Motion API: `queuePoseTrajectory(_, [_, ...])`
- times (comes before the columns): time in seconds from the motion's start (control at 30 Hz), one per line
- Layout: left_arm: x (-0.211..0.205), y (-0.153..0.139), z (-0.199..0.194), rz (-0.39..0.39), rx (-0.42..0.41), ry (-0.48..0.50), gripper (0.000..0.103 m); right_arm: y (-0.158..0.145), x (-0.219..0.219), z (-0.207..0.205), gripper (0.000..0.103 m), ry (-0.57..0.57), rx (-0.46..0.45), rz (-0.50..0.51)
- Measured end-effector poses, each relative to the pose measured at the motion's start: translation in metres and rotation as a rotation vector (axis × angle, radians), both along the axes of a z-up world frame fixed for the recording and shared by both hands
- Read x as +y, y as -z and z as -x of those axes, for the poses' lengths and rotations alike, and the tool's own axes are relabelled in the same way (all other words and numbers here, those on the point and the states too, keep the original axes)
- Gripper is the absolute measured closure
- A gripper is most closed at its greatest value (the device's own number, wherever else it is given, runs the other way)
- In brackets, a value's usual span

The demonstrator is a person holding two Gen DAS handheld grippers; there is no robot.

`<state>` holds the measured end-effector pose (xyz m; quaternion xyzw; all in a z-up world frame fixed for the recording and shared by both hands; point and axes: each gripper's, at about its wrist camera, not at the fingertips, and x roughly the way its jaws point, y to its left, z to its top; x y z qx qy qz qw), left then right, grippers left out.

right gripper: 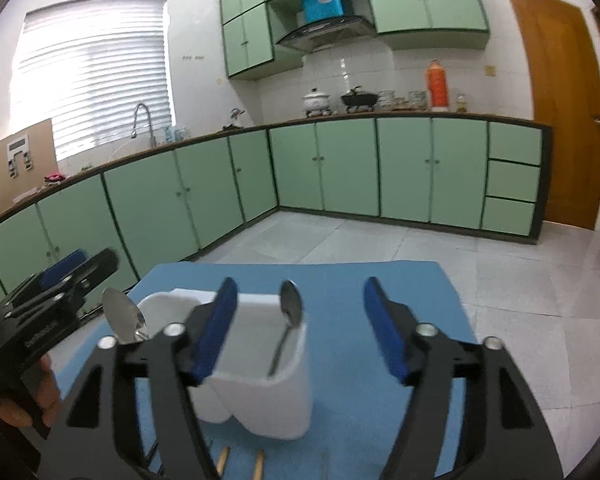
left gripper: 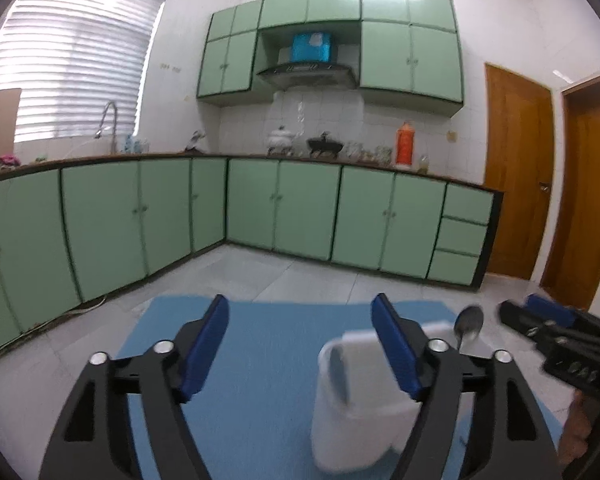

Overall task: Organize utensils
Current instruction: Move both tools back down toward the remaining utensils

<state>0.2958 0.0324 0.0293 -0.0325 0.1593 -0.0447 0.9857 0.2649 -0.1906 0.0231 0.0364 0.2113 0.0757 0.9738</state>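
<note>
A white two-compartment utensil holder [right gripper: 260, 392] stands on a blue mat [right gripper: 340, 280]; it also shows in the left wrist view [left gripper: 352, 408]. One metal spoon [right gripper: 290, 312] stands in its right compartment, another spoon [right gripper: 122, 318] in its left side, also seen in the left wrist view [left gripper: 469, 326]. My right gripper [right gripper: 300, 328] is open and empty, above and just behind the holder. My left gripper [left gripper: 300, 344] is open and empty, left of the holder. Two wooden stick ends [right gripper: 240, 460], maybe chopsticks, lie on the mat below the right gripper.
The blue mat [left gripper: 260, 360] covers a table whose far edge drops to a tiled floor [right gripper: 380, 240]. Green cabinets [right gripper: 340, 168] line the far walls, with wooden doors [right gripper: 556, 104] at the right. The other gripper shows at each view's side [left gripper: 560, 332] [right gripper: 56, 292].
</note>
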Motion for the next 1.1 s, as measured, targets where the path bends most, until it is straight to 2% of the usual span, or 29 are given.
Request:
queuePoseTrajectory(0.13, [0.012,0.009,0.028,0.012,0.100,-0.009,0.018,0.011,-0.010,0.031,0.023,0.047,0.025,0.034])
queuePoseTrajectory(0.23, [0.014,0.027,0.046,-0.028,0.225,-0.033,0.017,0.024,-0.019,0.052,0.021,0.066,0.064,0.030])
queuePoseTrajectory(0.37, [0.015,0.050,0.065,-0.003,0.332,-0.025,0.017,0.045,-0.029,0.076,0.021,0.087,0.118,0.014])
queuePoseTrajectory(0.4, [0.013,0.058,0.071,-0.022,0.361,-0.034,0.017,0.051,-0.030,0.082,0.021,0.094,0.130,0.018])
queuePoseTrajectory(0.5, [0.009,0.074,0.082,-0.058,0.393,-0.052,0.018,0.064,-0.030,0.096,0.021,0.106,0.154,0.033])
queuePoseTrajectory(0.63, [0.009,0.088,0.091,-0.048,0.433,-0.033,0.019,0.076,-0.032,0.106,0.021,0.097,0.186,0.033])
queuePoseTrajectory(0.73, [0.009,0.098,0.095,-0.056,0.462,-0.025,0.028,0.082,-0.032,0.114,0.021,0.089,0.199,0.030])
queuePoseTrajectory(1.1, [0.010,0.110,0.110,-0.088,0.500,0.006,0.029,0.081,-0.033,0.121,0.021,0.084,0.201,0.033])
